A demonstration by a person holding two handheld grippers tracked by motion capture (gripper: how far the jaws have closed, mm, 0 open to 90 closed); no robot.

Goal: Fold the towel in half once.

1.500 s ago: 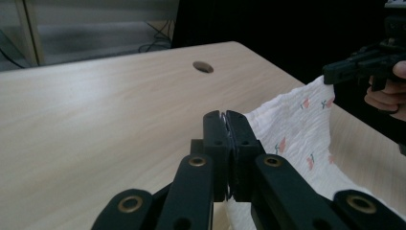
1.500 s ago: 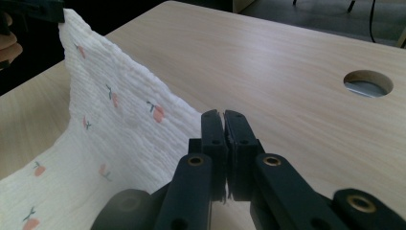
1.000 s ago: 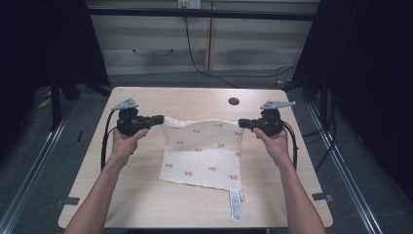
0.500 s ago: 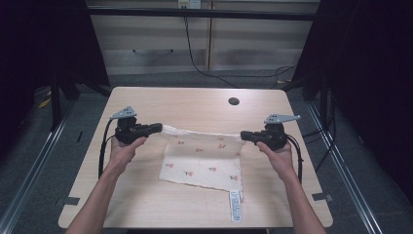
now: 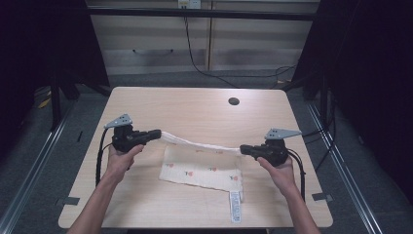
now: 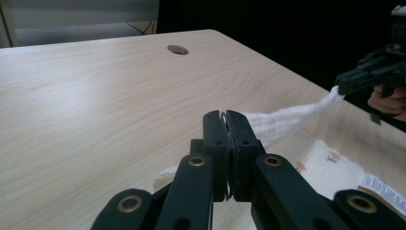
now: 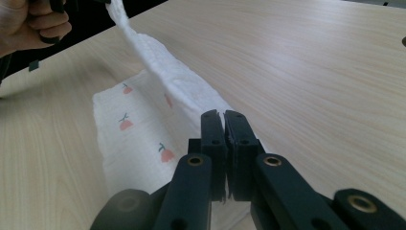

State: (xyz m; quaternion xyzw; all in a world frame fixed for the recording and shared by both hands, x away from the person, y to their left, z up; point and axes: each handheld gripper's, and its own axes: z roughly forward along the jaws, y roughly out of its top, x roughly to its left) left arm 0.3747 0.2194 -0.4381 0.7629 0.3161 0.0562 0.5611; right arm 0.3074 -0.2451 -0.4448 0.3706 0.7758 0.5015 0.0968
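In the high view, both forearms come in from the bottom edge and angle outward over the counter (image 5: 195, 105). The left gripper (image 5: 155, 134) is held level and points toward the middle, its fingers pinching one corner of the white cloth (image 5: 202, 168). The right gripper (image 5: 245, 149) points back toward it, pinching the opposite corner. The raised edge of the cloth sags slightly between the two, while the rest lies folded on the counter below, printed with small red flowers, a label (image 5: 235, 205) trailing toward the near edge.

In the left gripper view, the fingers (image 6: 214, 132) are pressed together on the cloth (image 6: 287, 122), which runs as a bunched strip to the right gripper (image 6: 341, 84) at the far right.

In the right gripper view, the fingers (image 7: 213, 129) clamp the cloth (image 7: 167, 81), whose strip climbs to the left hand (image 7: 31, 21) at the upper left corner.
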